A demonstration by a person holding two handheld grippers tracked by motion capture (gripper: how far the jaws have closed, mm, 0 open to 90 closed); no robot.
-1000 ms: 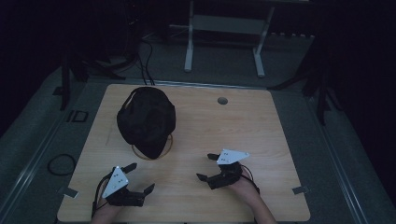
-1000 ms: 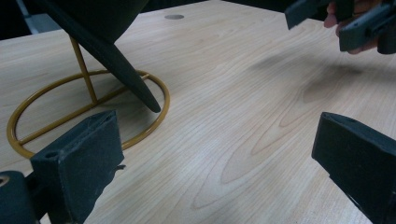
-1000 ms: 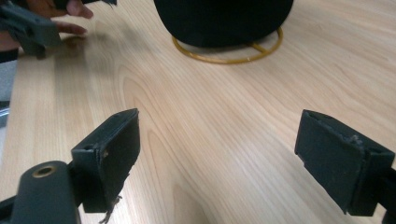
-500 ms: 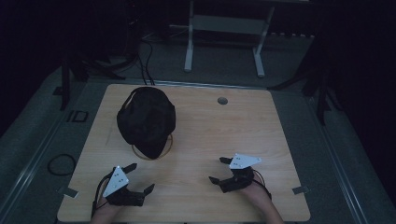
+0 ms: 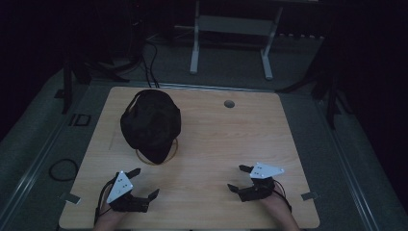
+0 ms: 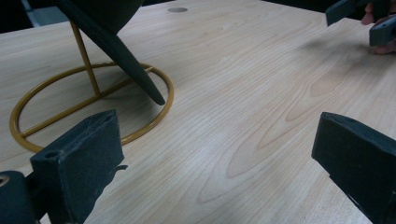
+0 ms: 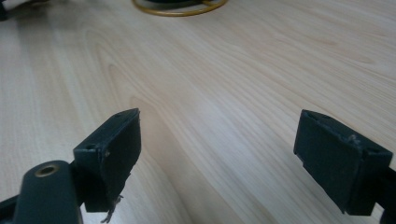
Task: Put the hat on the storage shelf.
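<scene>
Both sets of jaws stand wide and empty: left gripper (image 5: 143,185), right gripper (image 5: 239,178), low over the pale wooden table (image 5: 216,144). Ahead, the black cap (image 5: 150,122) perches on its gold wire ring stand (image 6: 88,100); a careless grab could tip it.

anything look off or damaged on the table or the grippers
One small thing: the right gripper has frayed threads hanging off the bottom of one jaw pad, so it looks worn. Otherwise the black cap sits on its gold wire stand, and the table shows no spills.
</scene>
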